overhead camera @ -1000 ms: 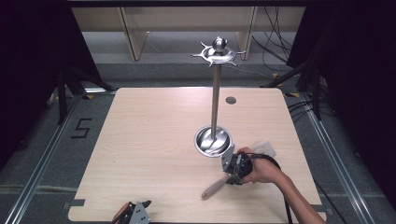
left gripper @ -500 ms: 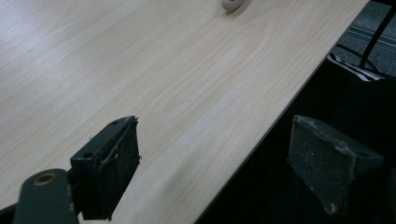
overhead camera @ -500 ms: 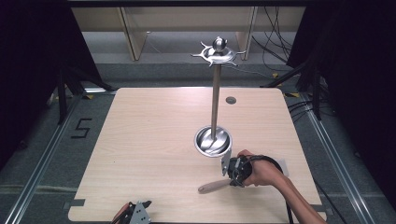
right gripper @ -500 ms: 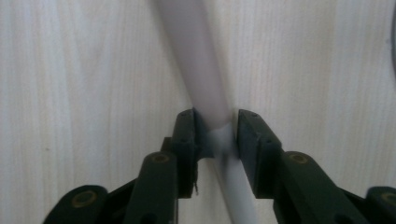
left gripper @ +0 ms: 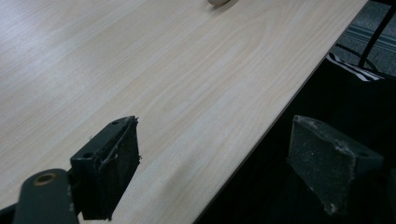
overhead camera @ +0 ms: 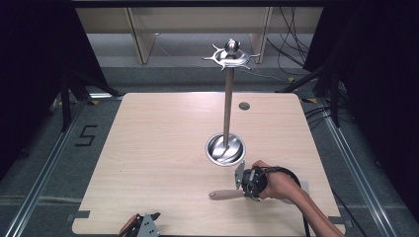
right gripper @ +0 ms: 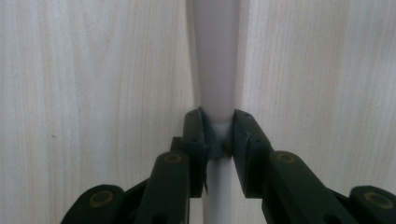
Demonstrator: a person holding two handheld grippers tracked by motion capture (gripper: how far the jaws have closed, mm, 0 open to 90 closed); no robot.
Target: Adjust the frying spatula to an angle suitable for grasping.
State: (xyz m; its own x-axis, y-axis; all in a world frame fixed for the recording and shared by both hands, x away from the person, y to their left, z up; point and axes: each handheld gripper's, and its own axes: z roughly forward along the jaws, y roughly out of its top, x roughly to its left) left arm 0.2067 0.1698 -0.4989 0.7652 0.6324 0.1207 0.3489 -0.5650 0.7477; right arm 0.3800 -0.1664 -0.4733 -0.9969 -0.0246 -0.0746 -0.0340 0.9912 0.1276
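A: High view. Right gripper (overhead camera: 245, 183) is at the table's (overhead camera: 148, 148) near right, jaws just closed in on a utensil (overhead camera: 226, 194). Its pale handle lies flat and points left from the jaws.
B: What's around it?
A: Stand (overhead camera: 228, 98) with a round steel base just behind the gripper, close but apart. Hooks on top, all bare. Small dark disc (overhead camera: 244, 105) farther back. Left gripper (overhead camera: 143, 224) at the near edge, well apart.
B: Left gripper view?
A: Jaws spread wide, nothing between them. One pad (left gripper: 109, 168) over the tabletop, the other past the edge. Handle tip (left gripper: 219, 2) just shows at the top.
B: Right gripper view?
A: Pads (right gripper: 194, 135) pinch the handle's narrow neck from both sides. Handle (right gripper: 216, 56) widens away from the jaws, flat on the wood. The utensil's working end is hidden behind the gripper.
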